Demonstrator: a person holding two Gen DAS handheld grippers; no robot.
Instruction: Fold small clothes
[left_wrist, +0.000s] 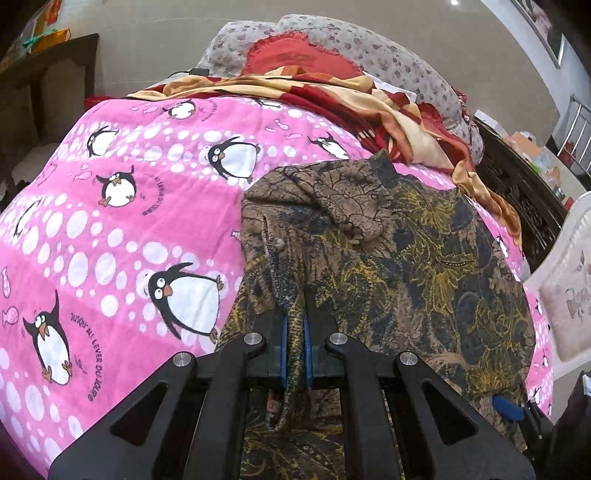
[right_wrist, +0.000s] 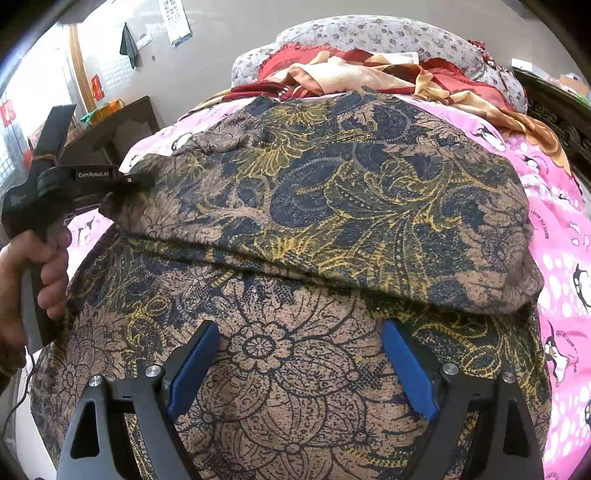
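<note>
Lying on the pink penguin blanket (left_wrist: 110, 229), the brown floral garment (right_wrist: 332, 206), with one fold already laid across its upper part. Pinching a bunched edge of it between the blue pads, the left gripper (left_wrist: 295, 332), clamped tight. Hovering spread wide over the lower panel, the right gripper (right_wrist: 299, 369), gripping nothing. Probably still needing a side fold and a final halving; hard telling the garment's full outline through the fisheye.

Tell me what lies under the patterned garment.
The patterned garment lies on a pink penguin blanket, visible around its edges. Whatever sits beneath the covered middle cannot be seen.
</note>
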